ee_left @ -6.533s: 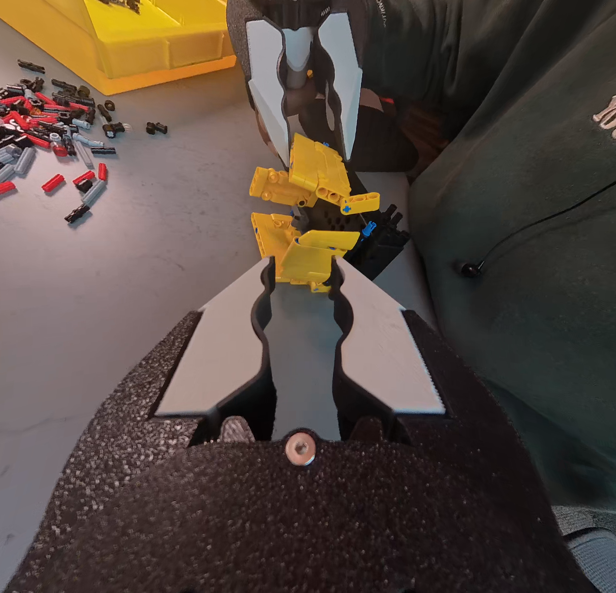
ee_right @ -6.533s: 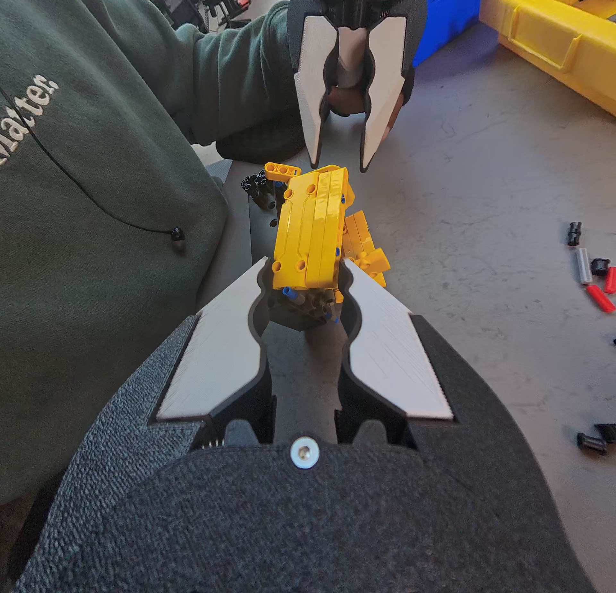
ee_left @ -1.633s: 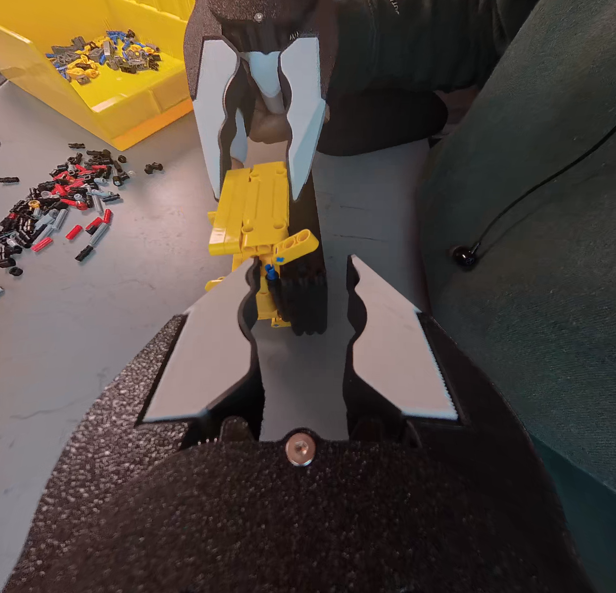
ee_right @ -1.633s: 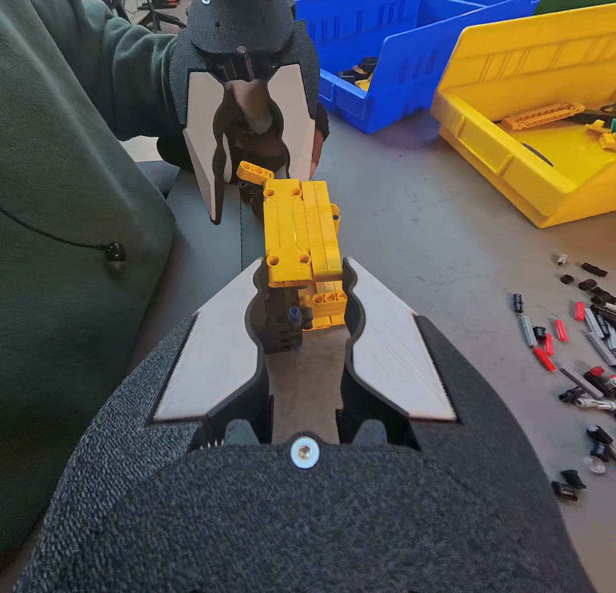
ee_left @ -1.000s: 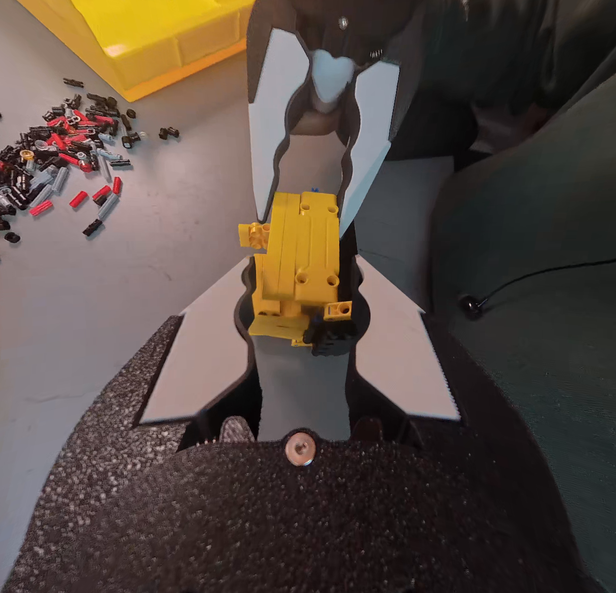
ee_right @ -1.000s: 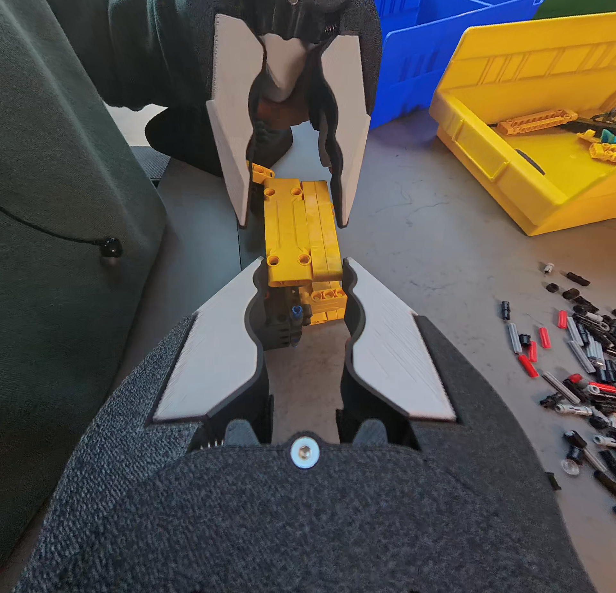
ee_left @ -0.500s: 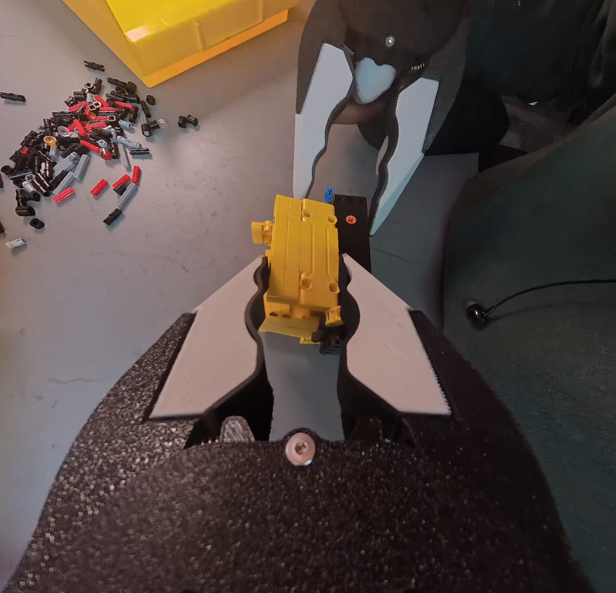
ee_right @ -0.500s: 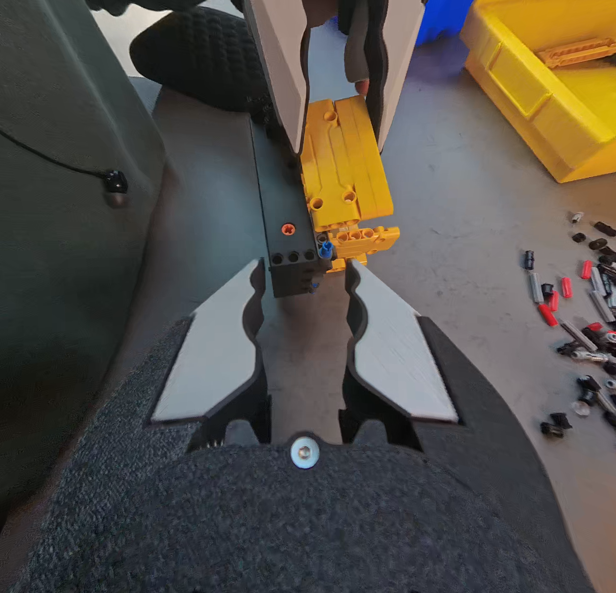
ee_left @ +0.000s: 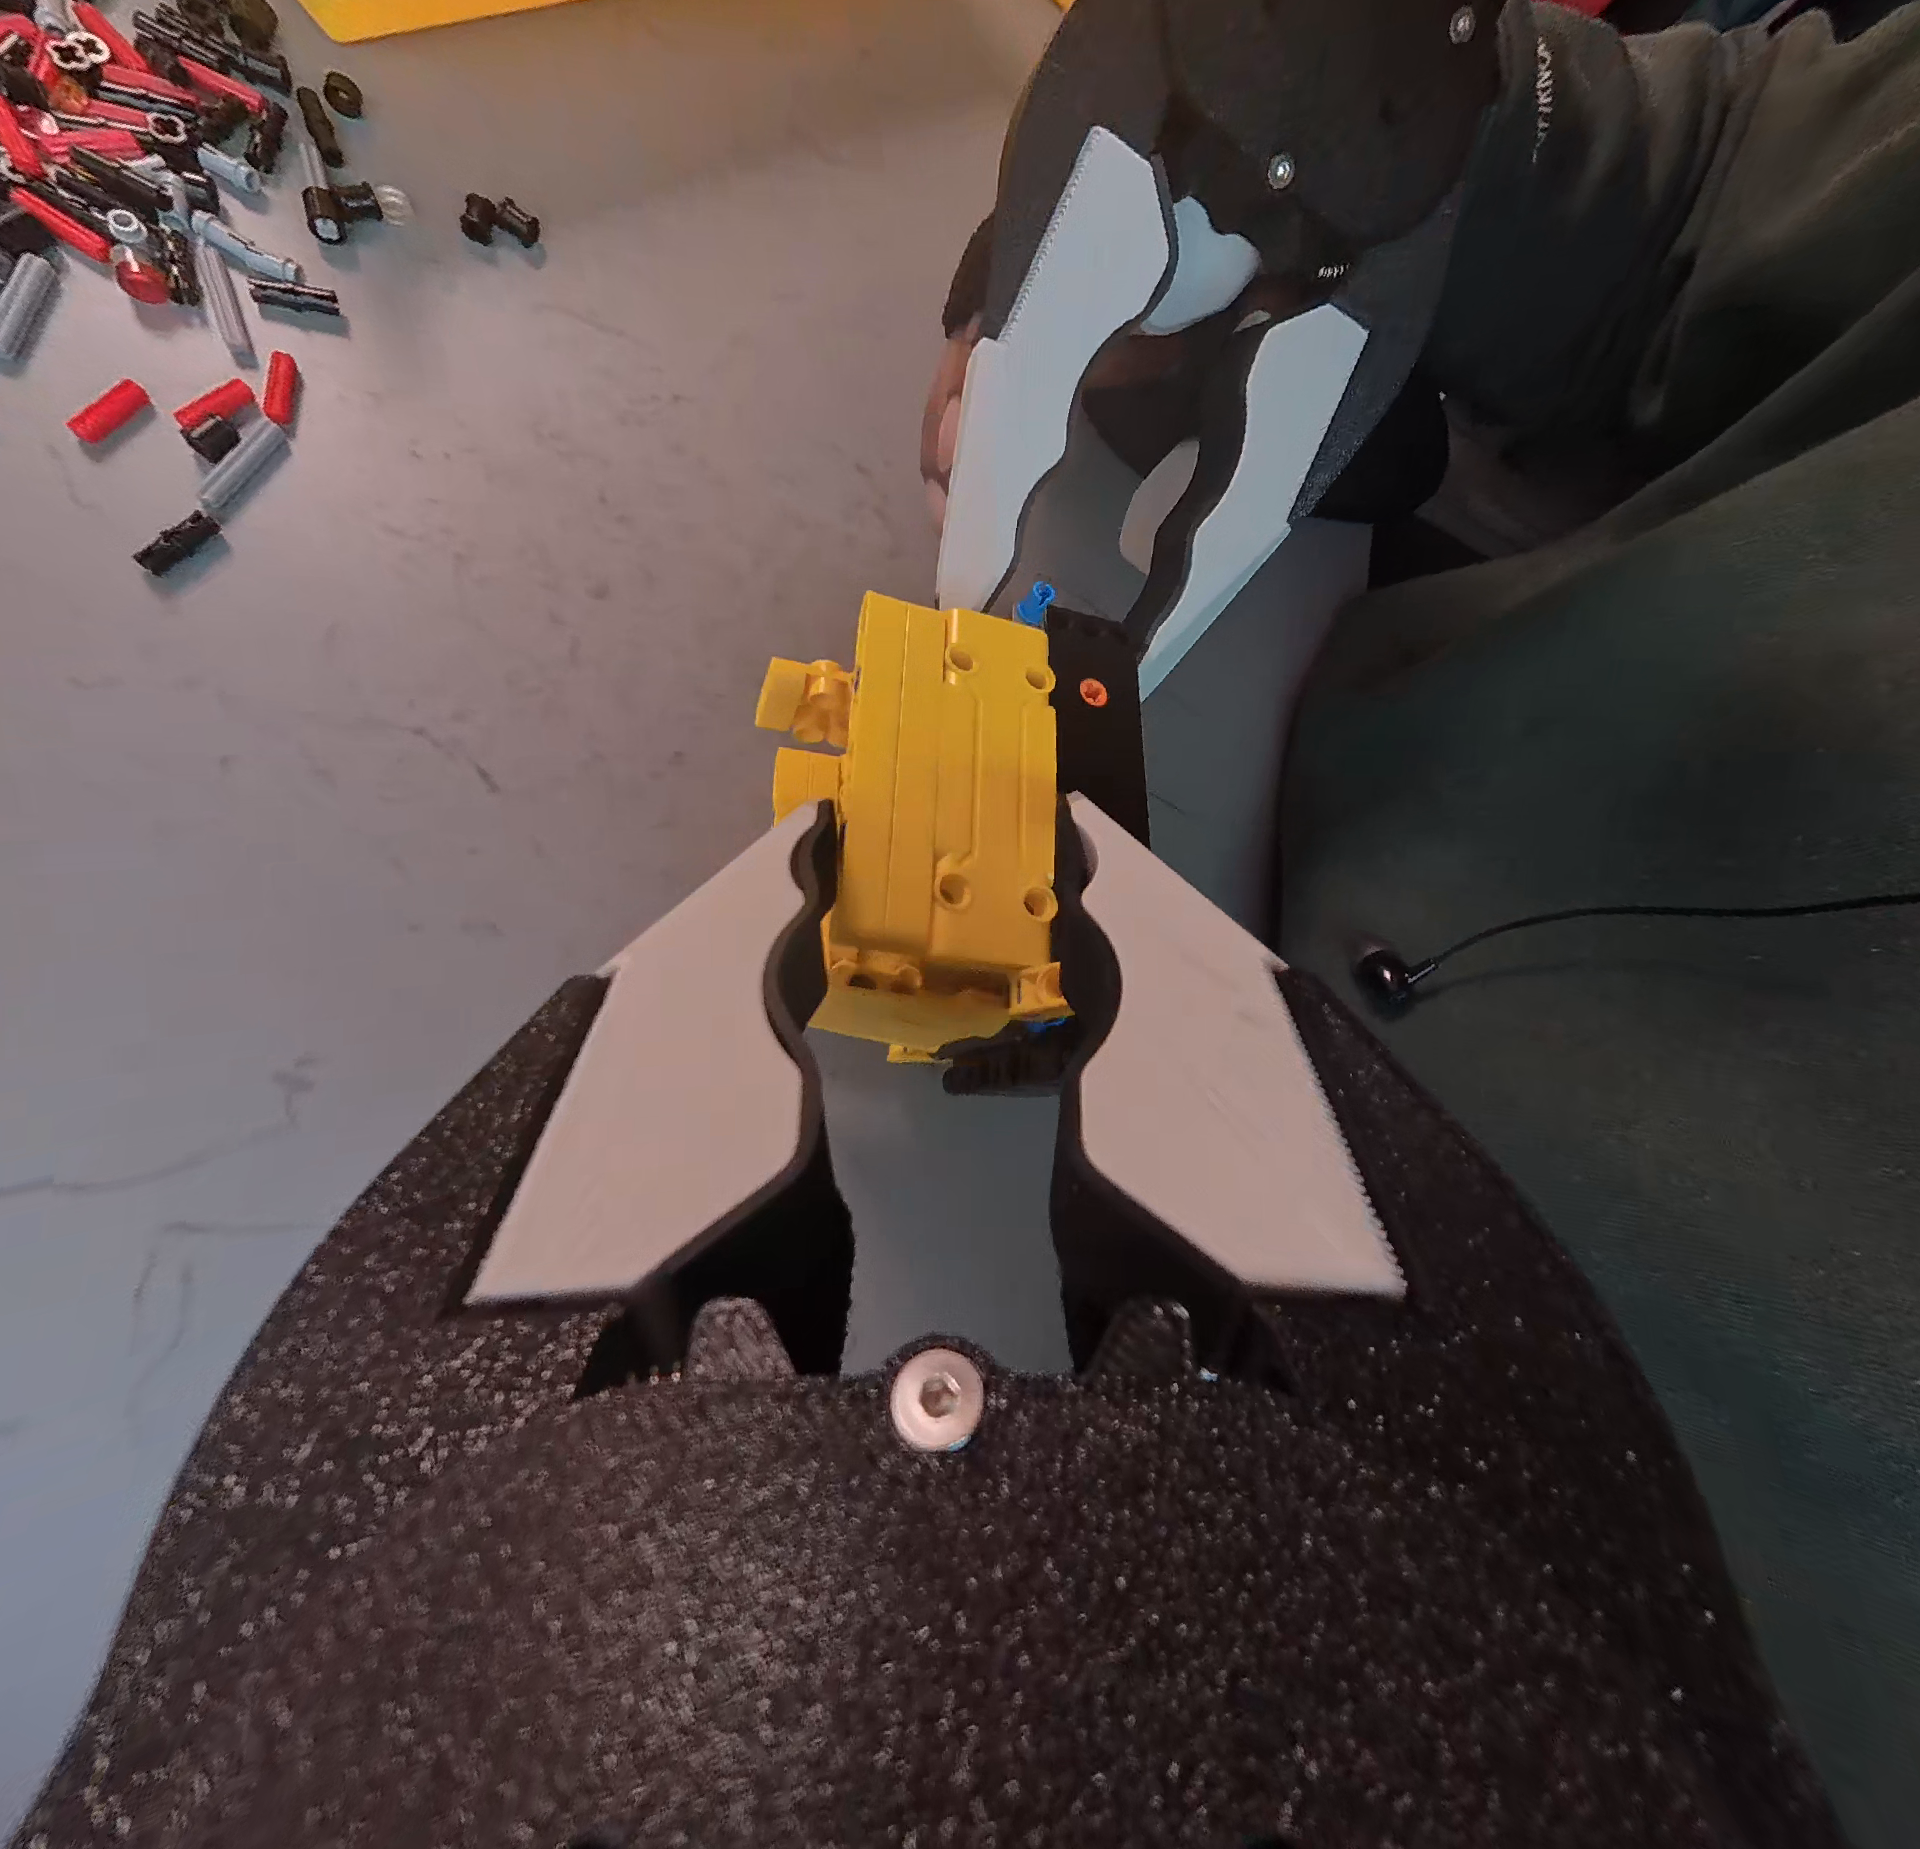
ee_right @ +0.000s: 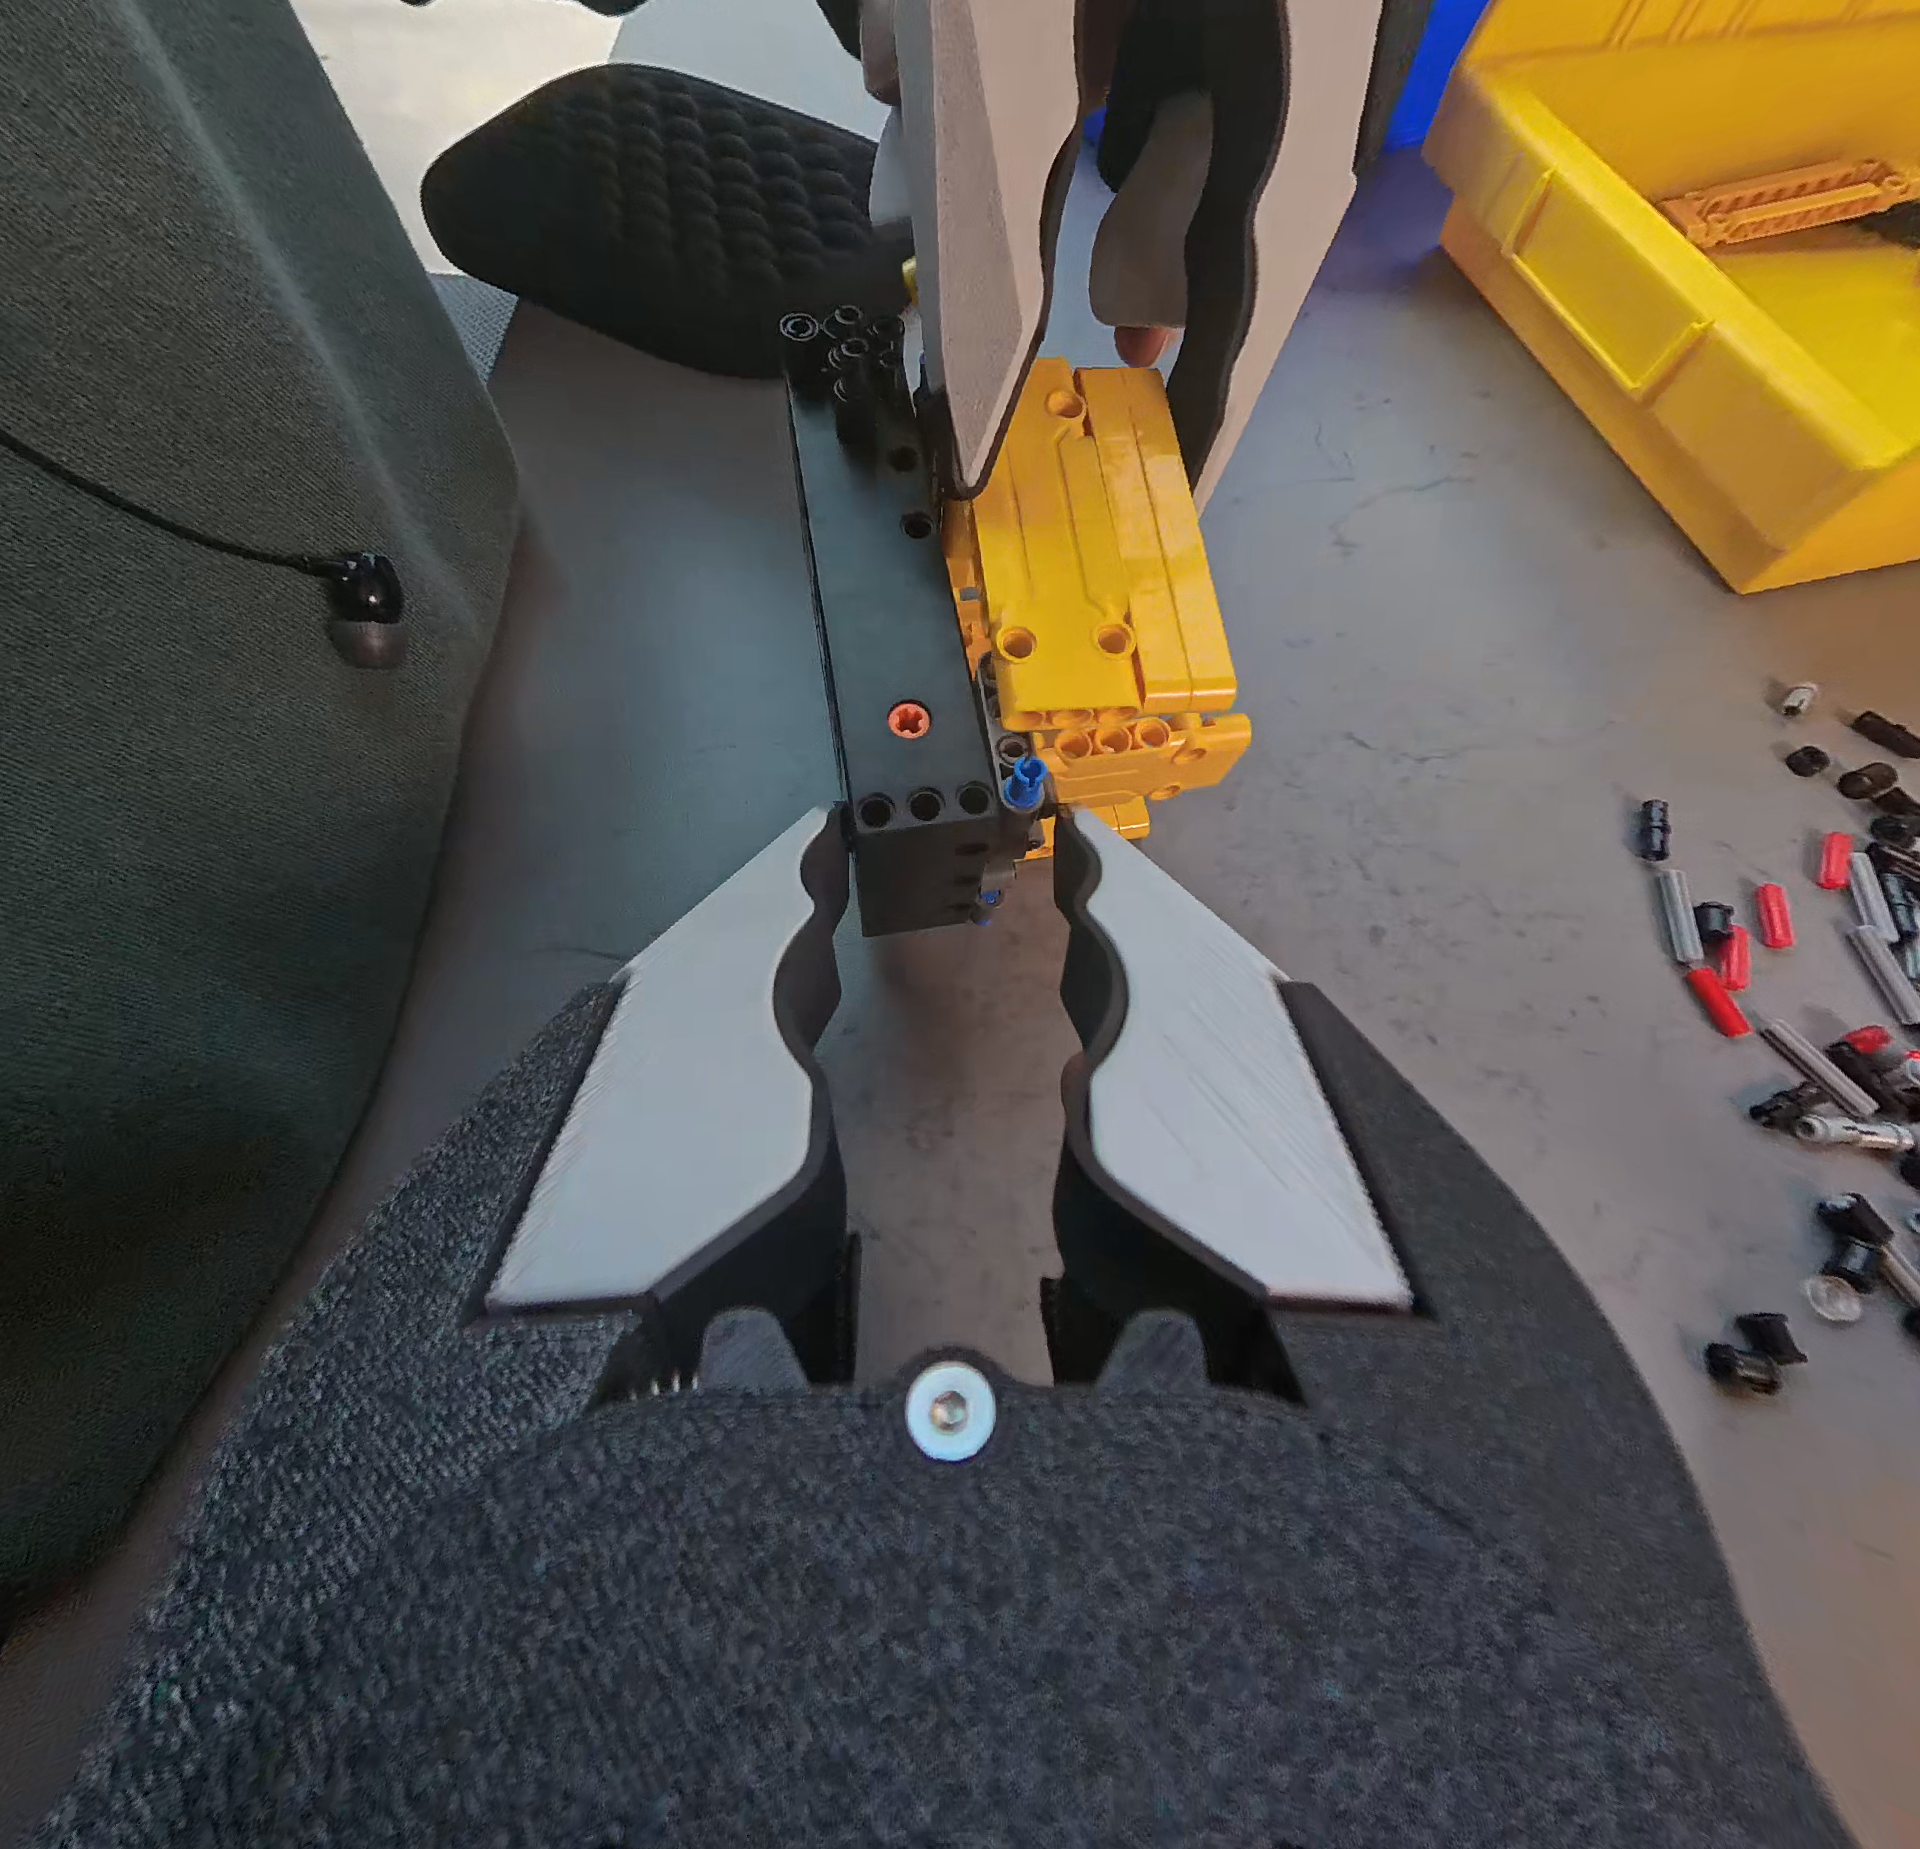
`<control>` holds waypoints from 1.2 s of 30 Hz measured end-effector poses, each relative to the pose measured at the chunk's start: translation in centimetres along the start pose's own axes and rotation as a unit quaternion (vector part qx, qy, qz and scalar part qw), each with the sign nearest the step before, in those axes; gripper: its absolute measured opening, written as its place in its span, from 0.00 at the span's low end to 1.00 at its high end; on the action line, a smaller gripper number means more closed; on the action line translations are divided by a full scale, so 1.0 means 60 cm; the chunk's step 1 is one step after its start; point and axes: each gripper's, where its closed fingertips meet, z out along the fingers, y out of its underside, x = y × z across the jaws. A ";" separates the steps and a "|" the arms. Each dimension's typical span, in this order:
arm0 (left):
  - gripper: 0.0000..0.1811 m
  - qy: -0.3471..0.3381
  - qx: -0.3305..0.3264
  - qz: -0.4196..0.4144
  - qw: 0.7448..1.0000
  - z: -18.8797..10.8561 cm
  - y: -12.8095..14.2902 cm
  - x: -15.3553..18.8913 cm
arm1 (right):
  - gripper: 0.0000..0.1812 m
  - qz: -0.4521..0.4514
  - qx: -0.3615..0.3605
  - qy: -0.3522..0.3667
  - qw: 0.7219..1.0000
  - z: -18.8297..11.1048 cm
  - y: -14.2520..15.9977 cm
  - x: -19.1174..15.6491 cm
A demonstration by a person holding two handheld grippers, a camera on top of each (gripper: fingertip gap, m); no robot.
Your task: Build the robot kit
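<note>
A brick assembly, yellow panels (ee_left: 951, 791) joined to a long black block (ee_right: 894, 656), hangs above the grey table. My left gripper (ee_left: 951, 812) is shut on the yellow part. It also shows at the top of the right wrist view (ee_right: 1086, 485). My right gripper (ee_right: 951, 817) is open. Its tips stand on either side of the black block's near end, with a gap on the right side. In the left wrist view the right gripper (ee_left: 1044, 646) sits just beyond the assembly's far end.
Loose red, grey and black pins (ee_right: 1818, 968) lie scattered on the table, and also show in the left wrist view (ee_left: 156, 189). A yellow bin (ee_right: 1662, 345) and a blue bin (ee_right: 1455, 54) stand behind. A person's green sweatshirt (ee_left: 1610, 968) is close beside the assembly.
A second ago the right gripper held the assembly and the left was open around it. The left has shut on it, the right has let go and now sits around the black block's end.
</note>
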 end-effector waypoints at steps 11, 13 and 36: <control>0.22 0.013 0.030 -0.022 0.999 -0.009 0.004 -0.008 | 0.22 0.005 0.003 -0.002 1.000 0.002 -0.001 0.000; 0.22 0.014 0.030 -0.020 0.999 -0.009 0.004 -0.006 | 0.21 0.003 0.002 -0.002 1.000 0.002 -0.001 -0.001; 0.12 0.067 0.011 -0.078 0.995 -0.009 -0.002 0.000 | 0.19 -0.019 -0.003 -0.009 1.000 -0.005 -0.013 -0.013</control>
